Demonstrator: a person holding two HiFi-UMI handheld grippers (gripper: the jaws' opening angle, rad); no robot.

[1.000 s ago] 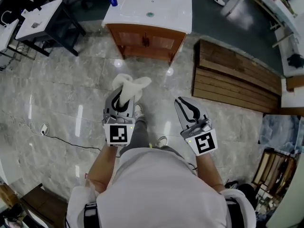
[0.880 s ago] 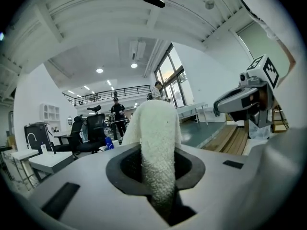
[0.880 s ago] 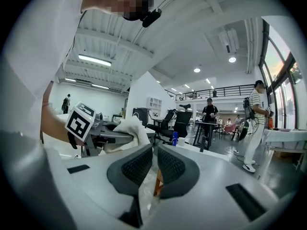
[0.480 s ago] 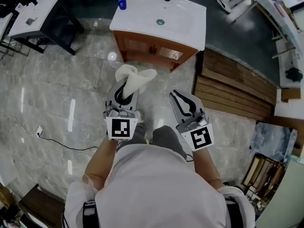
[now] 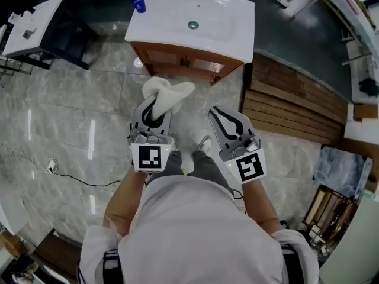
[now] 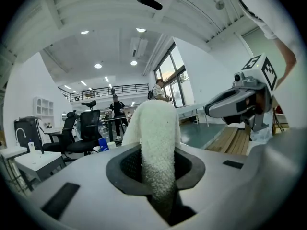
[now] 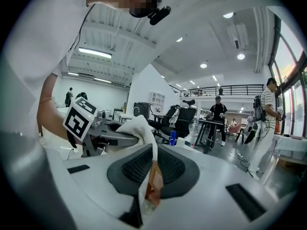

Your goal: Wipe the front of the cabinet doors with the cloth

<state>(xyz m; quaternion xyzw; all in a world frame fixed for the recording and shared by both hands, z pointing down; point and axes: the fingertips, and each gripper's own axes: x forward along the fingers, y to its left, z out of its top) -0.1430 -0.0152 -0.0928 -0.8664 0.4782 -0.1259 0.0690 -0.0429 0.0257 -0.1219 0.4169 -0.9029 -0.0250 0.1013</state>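
Now my left gripper [image 5: 155, 110] is clamped on the white cloth [image 5: 167, 93], which bunches up out of the jaws in front of the wooden cabinet [image 5: 185, 61], short of its doors. My right gripper [image 5: 215, 111], before the cabinet's right end, has its jaws drawn nearly together on nothing.

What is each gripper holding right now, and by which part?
The left gripper holds the cloth, jaws shut on one end; the rest sticks out past them. The right gripper holds nothing.
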